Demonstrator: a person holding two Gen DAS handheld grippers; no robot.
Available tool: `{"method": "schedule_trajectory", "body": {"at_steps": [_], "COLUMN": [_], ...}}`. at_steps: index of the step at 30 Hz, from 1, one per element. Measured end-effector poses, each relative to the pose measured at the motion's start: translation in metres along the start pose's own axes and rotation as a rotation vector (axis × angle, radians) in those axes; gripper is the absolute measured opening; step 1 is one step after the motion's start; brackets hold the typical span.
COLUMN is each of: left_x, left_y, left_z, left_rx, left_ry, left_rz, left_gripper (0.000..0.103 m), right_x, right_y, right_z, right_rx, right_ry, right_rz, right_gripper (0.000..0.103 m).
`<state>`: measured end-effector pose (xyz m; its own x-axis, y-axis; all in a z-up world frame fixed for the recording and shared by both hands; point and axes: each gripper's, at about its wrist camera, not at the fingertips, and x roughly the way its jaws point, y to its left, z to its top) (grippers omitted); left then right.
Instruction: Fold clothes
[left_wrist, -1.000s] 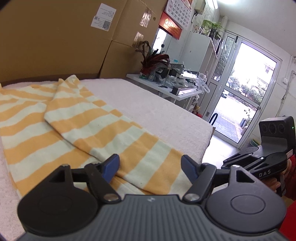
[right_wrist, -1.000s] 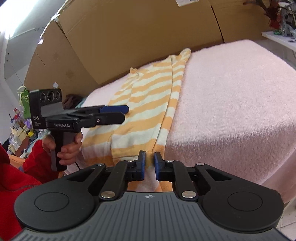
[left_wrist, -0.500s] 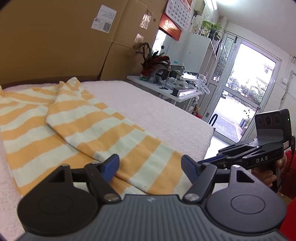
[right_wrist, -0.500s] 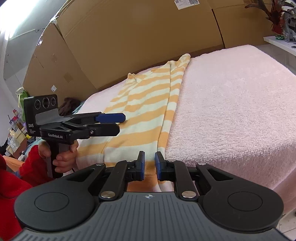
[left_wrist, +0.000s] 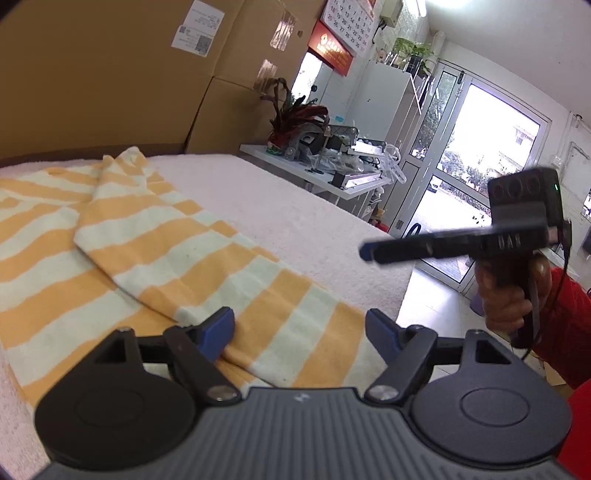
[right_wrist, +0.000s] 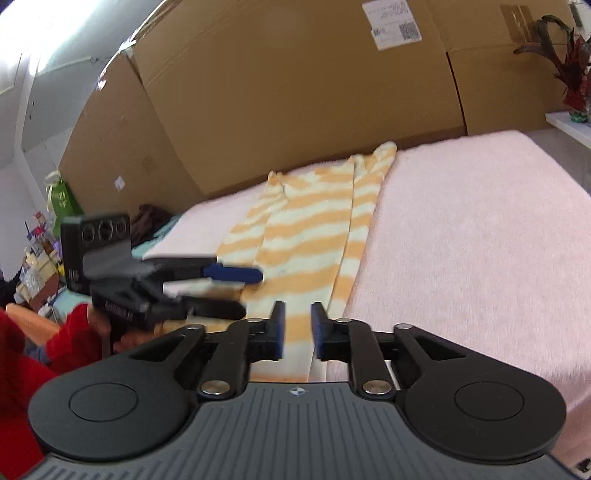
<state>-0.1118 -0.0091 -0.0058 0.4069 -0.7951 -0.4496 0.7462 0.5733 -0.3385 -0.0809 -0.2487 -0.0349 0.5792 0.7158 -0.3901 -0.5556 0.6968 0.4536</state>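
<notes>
A yellow-and-white striped garment (left_wrist: 155, 258) is lying spread along a pink fleecy blanket (right_wrist: 461, 240) that is covering the bed, with one side already folded over the middle so that a long striped flap is resting on top of the rest. Its near hem is lying at the front edge of the bed, directly ahead of both tools. The left gripper (left_wrist: 300, 330) is being held low over that hem with its blue-padded fingers (left_wrist: 218, 330) spread wide; nothing is being gripped between them, and whether the left pad is touching the cloth cannot be told. The right gripper (right_wrist: 297, 329) is being held just in front of the same hem, its jaws standing slightly apart with a narrow gap between the blue pads; the striped cloth is being seen through that gap, but the cloth is not being pinched. In the left wrist view the right gripper is being shown blurred, raised above the bed's corner and carried by a hand (left_wrist: 509, 295) in a red sleeve (left_wrist: 569, 332). In the right wrist view the left gripper is likewise being shown blurred at the left, over the near edge of the garment. Large cardboard boxes (right_wrist: 295, 92) are standing behind the bed, and a white table (left_wrist: 332, 173) with a plant (left_wrist: 295, 118) is standing near a glass door (left_wrist: 480, 166)
</notes>
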Motion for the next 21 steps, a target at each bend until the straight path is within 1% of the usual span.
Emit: {"method": "schedule_trajectory", "body": {"at_steps": [2,6,12,15,17,19,20,21], "left_x": [0.001,0.000,-0.001,-0.001,-0.001,-0.001,-0.001,0.000], "left_y": [0.001,0.005,0.008,0.013,0.016,0.017,0.017,0.016], "left_z": [0.000,-0.001,-0.002,-0.001,-0.001,-0.001,-0.002,-0.002], "left_rx": [-0.002,-0.029,-0.053,-0.079,-0.100,-0.111,-0.113,-0.113], "left_ry": [0.003,-0.005,-0.011,-0.014,-0.014,-0.015,-0.014,-0.014], "left_rz": [-0.008,-0.023,-0.041,-0.064,-0.079,-0.086,-0.088,-0.088], "left_gripper": [0.078,0.078,0.081,0.082,0.083,0.083,0.083,0.083], "right_x": [0.017,0.075,0.156,0.197,0.210,0.222,0.228,0.234], "right_y": [-0.015,-0.039,-0.070,-0.085,-0.091,-0.094,-0.095,-0.095], "right_z": [0.024,0.067,0.095,0.109,0.116,0.123,0.127,0.129], "right_rx": [0.056,0.059,0.088,0.103,0.106,0.090,0.081,0.064], "right_ry": [-0.024,-0.005,0.070,0.108,0.087,0.106,0.118,0.152], "right_rz": [0.028,0.042,0.089,0.114,0.083,0.073,0.069,0.064], "right_gripper": [0.032,0.032,0.031,0.031,0.033,0.035,0.034,0.032]}}
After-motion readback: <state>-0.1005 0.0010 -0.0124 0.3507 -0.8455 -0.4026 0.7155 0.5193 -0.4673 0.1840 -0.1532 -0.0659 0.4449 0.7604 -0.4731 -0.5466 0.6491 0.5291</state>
